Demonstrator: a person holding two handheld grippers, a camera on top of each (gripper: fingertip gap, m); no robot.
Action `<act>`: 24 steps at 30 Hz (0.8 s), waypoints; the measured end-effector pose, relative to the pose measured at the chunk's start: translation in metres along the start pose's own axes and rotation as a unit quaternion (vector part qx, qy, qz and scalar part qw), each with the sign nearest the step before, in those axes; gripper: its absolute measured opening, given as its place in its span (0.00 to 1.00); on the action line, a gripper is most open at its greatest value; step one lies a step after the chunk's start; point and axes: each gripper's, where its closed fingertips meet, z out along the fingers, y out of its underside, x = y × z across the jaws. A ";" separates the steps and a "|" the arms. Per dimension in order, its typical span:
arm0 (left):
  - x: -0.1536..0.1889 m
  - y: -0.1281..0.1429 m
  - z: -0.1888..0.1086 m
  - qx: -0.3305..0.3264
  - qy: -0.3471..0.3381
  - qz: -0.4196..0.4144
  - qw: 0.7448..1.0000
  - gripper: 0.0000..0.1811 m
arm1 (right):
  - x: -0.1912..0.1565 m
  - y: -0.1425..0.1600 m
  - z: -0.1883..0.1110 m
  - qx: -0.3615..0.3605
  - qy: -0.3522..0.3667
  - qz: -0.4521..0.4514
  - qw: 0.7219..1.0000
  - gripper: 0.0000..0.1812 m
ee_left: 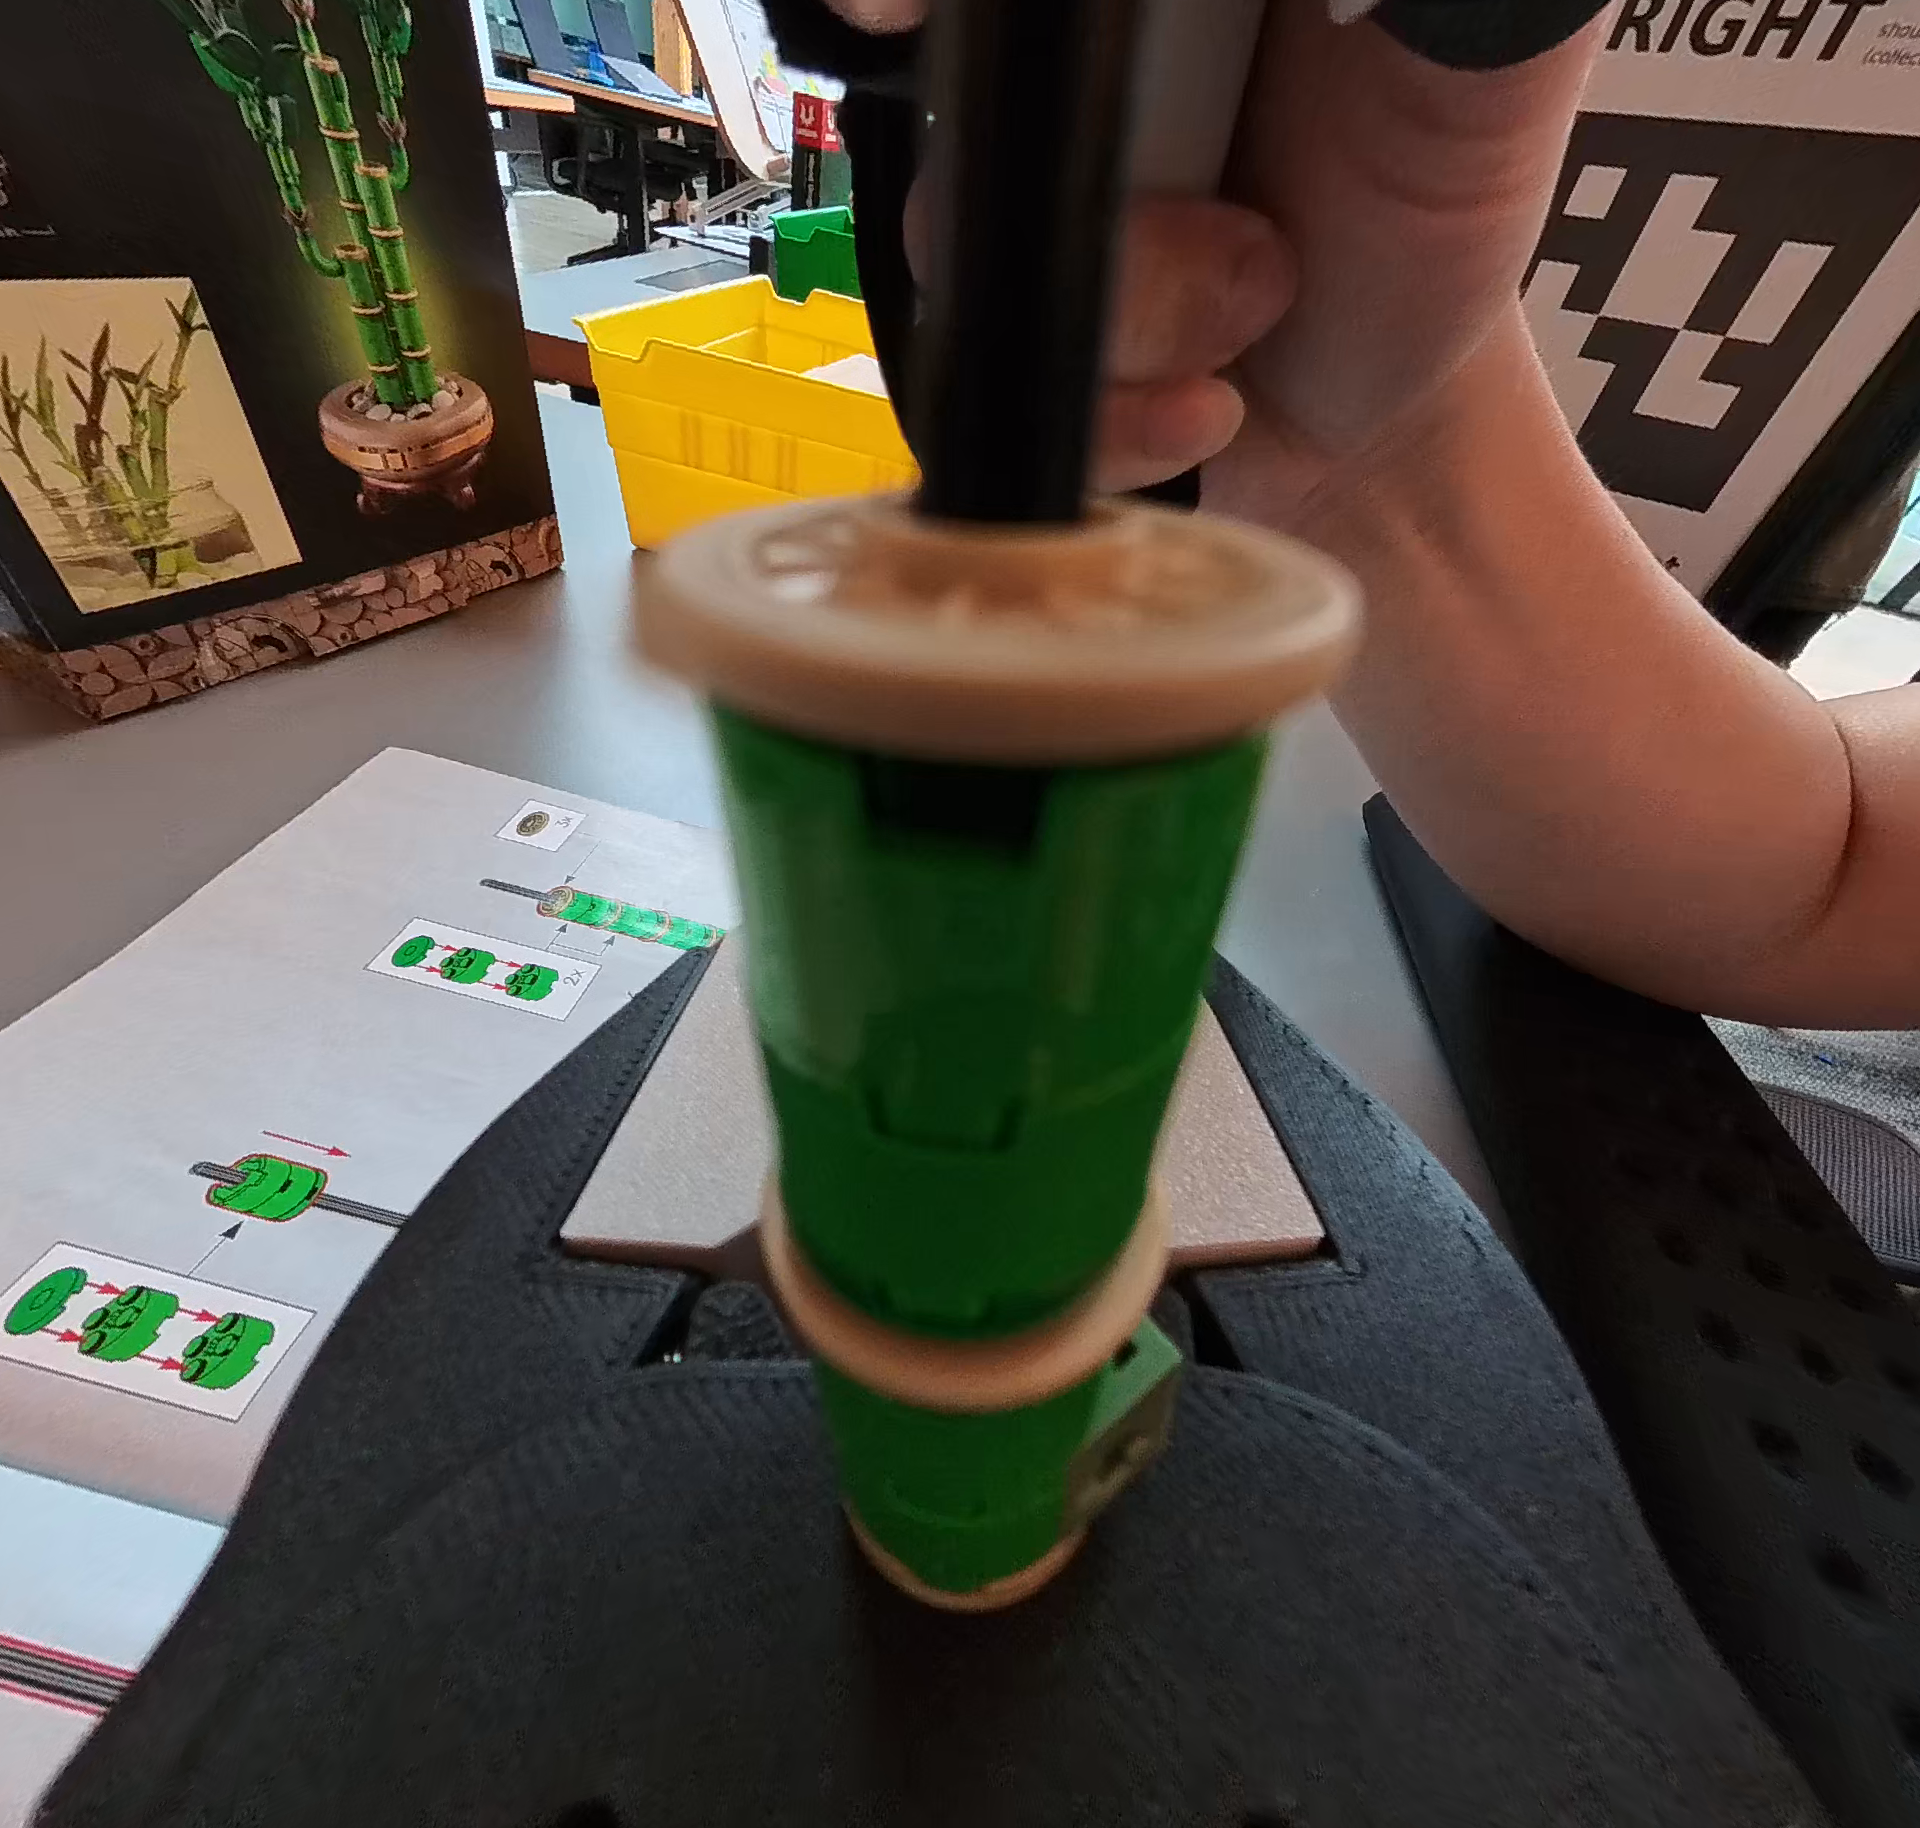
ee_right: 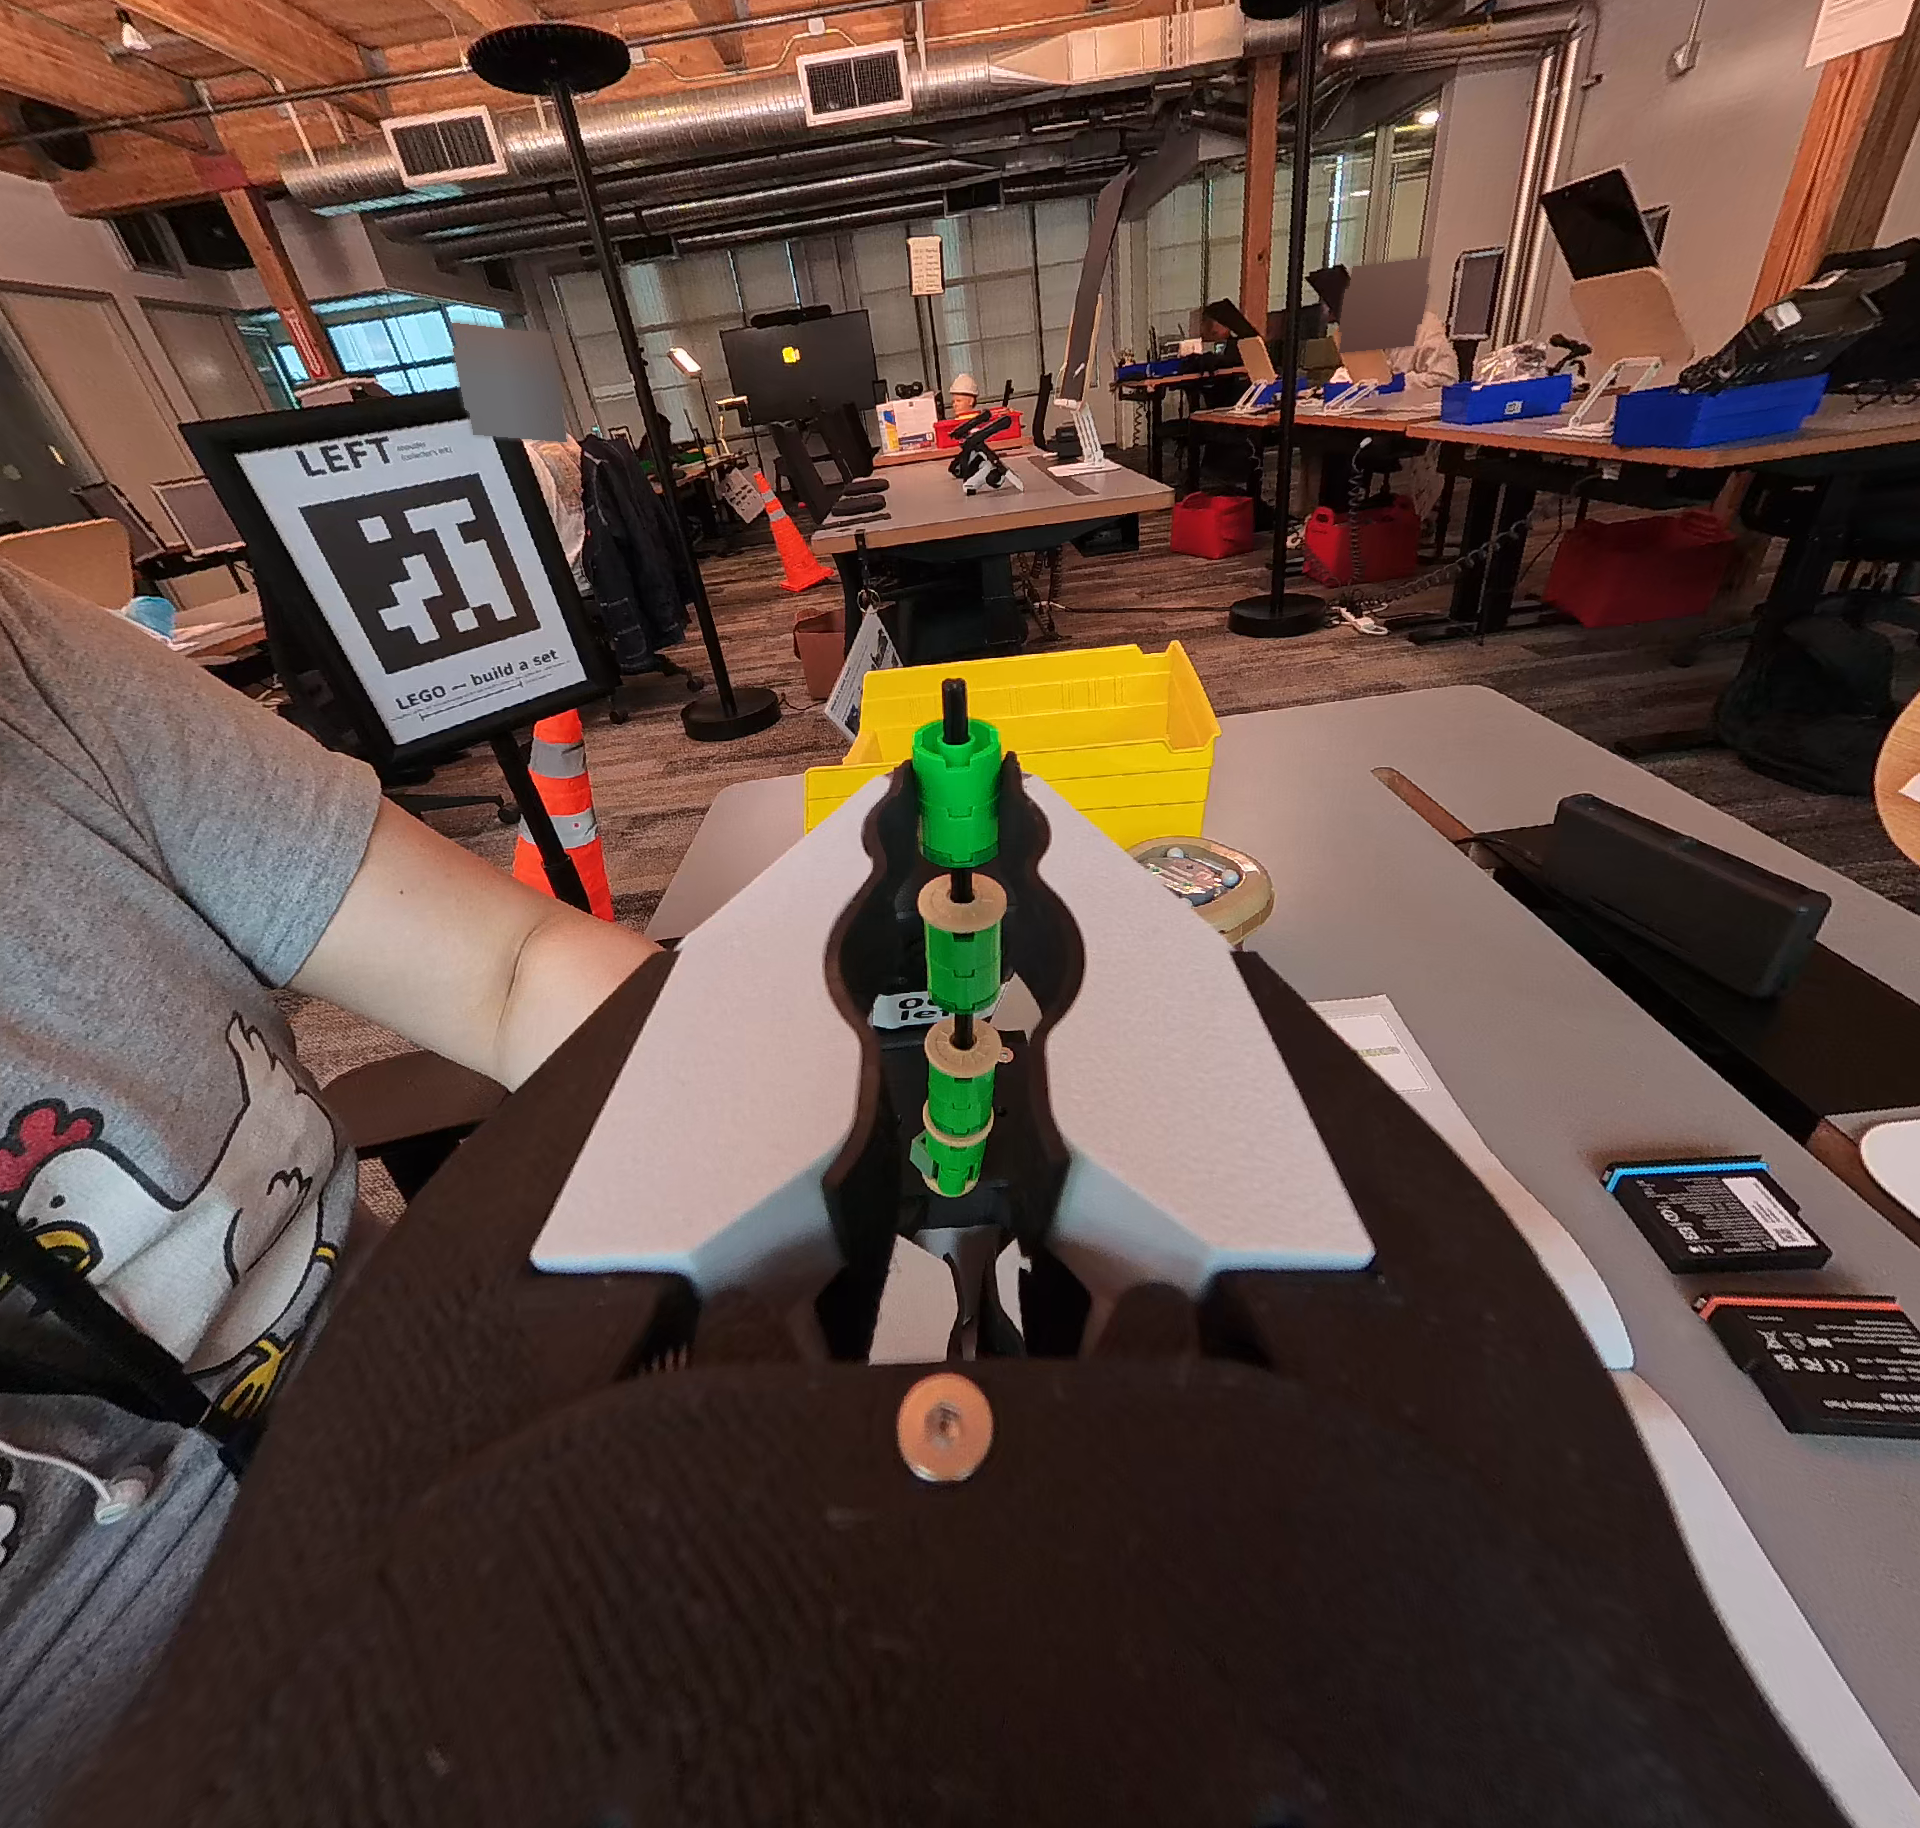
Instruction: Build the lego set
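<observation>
The bamboo stalk (ee_left: 977, 947) is several green round bricks and tan discs (ee_left: 987, 625) threaded on a black axle (ee_left: 997, 324). In the left wrist view it fills the centre and hides my left gripper's (ee_left: 966, 947) fingertips. Its lower end, with a small green clip (ee_left: 1132, 1404), sits clamped between the left fingers (ee_left: 644, 1155). My right gripper (ee_right: 956, 791) is shut on the stalk's top green segment (ee_right: 956, 812). The rest of the stalk (ee_right: 961, 968) runs back between its white-faced fingers (ee_right: 727, 1051). A hand (ee_left: 1403, 324) holds the right gripper (ee_left: 914, 272) in the left wrist view.
The open instruction booklet (ee_left: 312, 1051) lies on the grey table (ee_right: 1455, 947) at left, with the set's box (ee_left: 260, 272) behind it. A yellow bin (ee_right: 1039, 739) stands at the far edge. Two black battery packs (ee_right: 1714, 1217) and a black case (ee_right: 1683, 895) lie at right. There is about 20 cm between the tips of the two grippers.
</observation>
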 end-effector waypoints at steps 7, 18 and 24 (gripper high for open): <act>0.000 -0.001 0.000 0.001 0.001 -0.001 1.000 0.00 | 0.001 0.001 0.000 0.002 0.000 0.001 1.000 0.09; 0.000 -0.002 -0.001 0.001 0.001 -0.002 1.000 0.00 | 0.001 0.002 0.001 0.002 -0.002 0.002 1.000 0.09; 0.000 -0.002 -0.001 0.002 0.000 -0.003 1.000 0.42 | 0.002 0.003 0.001 0.002 -0.001 0.002 1.000 0.10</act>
